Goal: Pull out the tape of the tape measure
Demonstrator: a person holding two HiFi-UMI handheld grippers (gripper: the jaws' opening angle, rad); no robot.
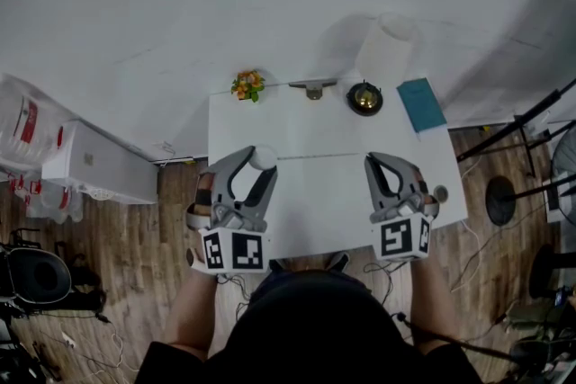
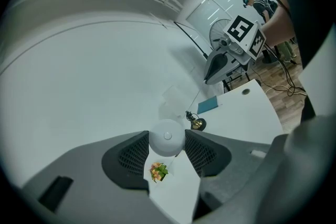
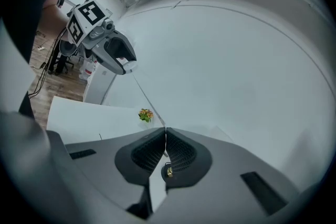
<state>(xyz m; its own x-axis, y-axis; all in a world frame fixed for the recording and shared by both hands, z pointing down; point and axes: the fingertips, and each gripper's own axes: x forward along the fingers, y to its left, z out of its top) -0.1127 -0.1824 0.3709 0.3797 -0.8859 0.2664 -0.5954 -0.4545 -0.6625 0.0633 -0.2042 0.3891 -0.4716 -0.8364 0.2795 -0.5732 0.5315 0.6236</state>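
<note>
left gripper (image 1: pixel 259 165) – jaws clamped on the round white tape measure (image 2: pixel 167 137), above the counter's (image 1: pixel 333 202) near left part | right gripper (image 3: pixel 165 136) – jaws closed on the thin tape (image 3: pixel 148 99) | tape ran taut between both grippers, left to right

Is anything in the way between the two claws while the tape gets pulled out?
Nothing visible. The left claw grips the round white tape measure, the right claw pinches the thin tape, and only the table lies under that stretch.
</note>
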